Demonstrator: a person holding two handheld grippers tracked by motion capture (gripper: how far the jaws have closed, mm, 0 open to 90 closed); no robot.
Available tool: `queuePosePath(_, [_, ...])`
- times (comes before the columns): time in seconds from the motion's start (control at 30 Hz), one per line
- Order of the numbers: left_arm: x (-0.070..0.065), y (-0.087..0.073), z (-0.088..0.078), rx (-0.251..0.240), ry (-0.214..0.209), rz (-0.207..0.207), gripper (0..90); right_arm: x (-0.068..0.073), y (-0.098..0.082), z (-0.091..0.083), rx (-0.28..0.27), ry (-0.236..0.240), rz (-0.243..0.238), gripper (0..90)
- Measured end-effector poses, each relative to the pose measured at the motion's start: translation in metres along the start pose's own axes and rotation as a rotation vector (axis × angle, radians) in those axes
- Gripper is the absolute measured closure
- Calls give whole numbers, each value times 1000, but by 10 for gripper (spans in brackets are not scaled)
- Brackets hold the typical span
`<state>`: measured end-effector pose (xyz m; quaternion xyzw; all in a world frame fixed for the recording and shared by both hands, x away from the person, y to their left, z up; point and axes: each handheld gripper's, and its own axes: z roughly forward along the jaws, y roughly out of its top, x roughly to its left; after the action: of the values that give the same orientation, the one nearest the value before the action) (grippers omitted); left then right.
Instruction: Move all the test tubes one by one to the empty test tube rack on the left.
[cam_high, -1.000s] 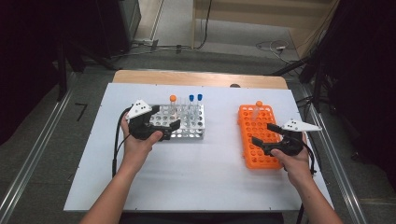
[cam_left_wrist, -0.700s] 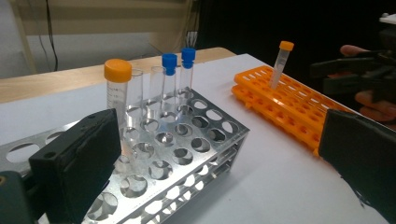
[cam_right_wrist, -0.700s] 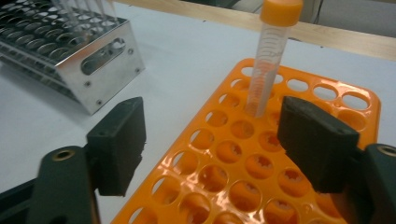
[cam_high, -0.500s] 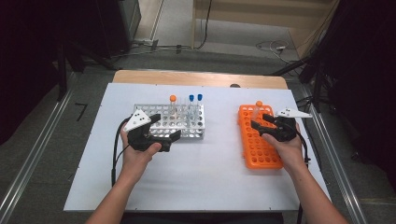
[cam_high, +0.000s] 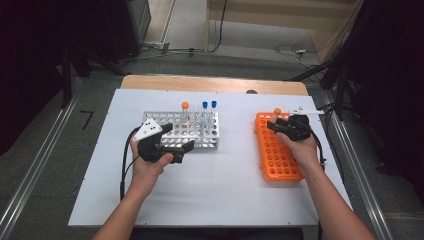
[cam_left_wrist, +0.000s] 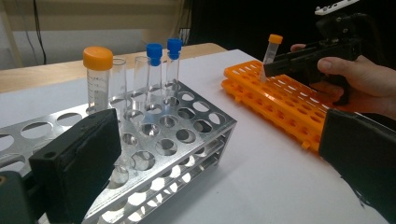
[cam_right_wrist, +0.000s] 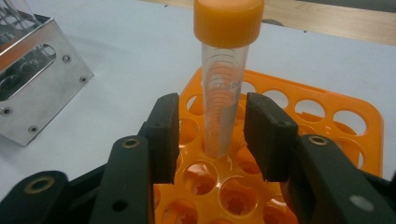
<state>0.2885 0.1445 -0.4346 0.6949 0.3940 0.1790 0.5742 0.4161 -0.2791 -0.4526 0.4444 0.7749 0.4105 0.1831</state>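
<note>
Your right gripper (cam_right_wrist: 212, 135) had just been closing its jaws around the clear orange-capped tube (cam_right_wrist: 224, 93) standing in the orange plastic rack (cam_right_wrist: 355, 116); gaps remained either side, the tube's foot hidden in its hole. Your left gripper (cam_left_wrist: 224, 177) gaped empty beside the steel wire rack (cam_left_wrist: 187, 135), which its jaw partly covered.

Metal rack (cam_high: 192, 131) left on table (cam_high: 220, 195); plastic rack (cam_high: 280, 155) right, tube (cam_right_wrist: 224, 88) in far row.
</note>
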Motion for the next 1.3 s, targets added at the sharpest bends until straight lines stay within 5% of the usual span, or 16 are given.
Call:
queuePosePath(0.57, [1,0,1,6,2,-5,0,5,8,15,35,-60,-19,719])
queuePosePath(0.87, [-4,2,3,1,-31,2,11,9,11,-1,-71,-67,-29,721])
queuePosePath(1.03, [-8,4,3,-3,-63,12,26,16,15,-18,-127,-42,-41,721])
queuePosePath(1.3, [-16,7,6,2,-103,25,40,38,12,-40,-162,65,-72,721])
